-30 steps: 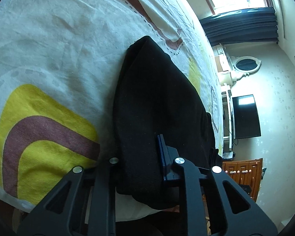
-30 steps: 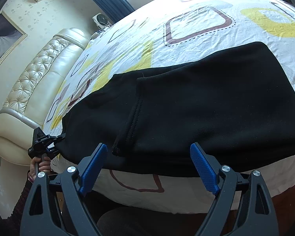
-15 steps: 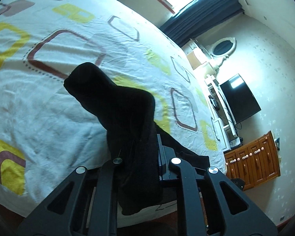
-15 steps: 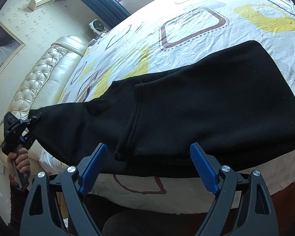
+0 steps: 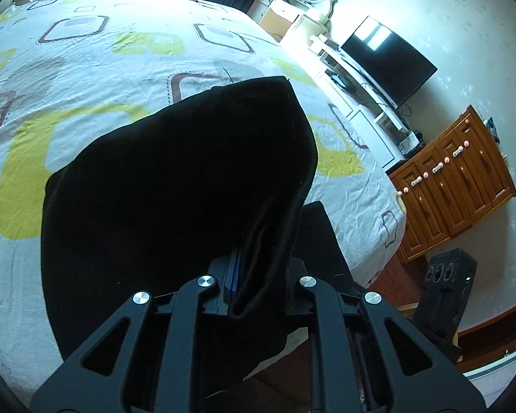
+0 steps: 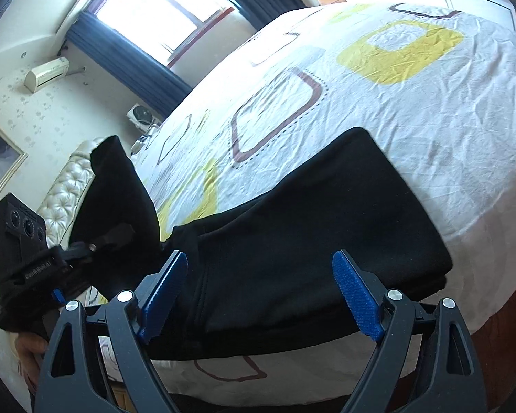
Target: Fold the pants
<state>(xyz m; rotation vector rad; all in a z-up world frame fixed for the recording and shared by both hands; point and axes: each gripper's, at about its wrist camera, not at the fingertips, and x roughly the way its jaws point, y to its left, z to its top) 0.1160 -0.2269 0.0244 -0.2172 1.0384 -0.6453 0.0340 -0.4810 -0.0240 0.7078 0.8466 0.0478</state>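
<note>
Where a second ago the soft black pants (image 6: 309, 241) lay flat along the near edge of the bed (image 6: 430, 110), their left end now stands lifted in a limp peak, pinched in the narrow jaws of the left gripper (image 5: 239, 275), which has swung in from the far left. Further right, the rest lies as a smooth dark slab on the wrinkled sheet with yellow and brown squares. The right gripper (image 6: 261, 296) hangs over it, ribbed blue jaws wide, holding nothing.
</note>
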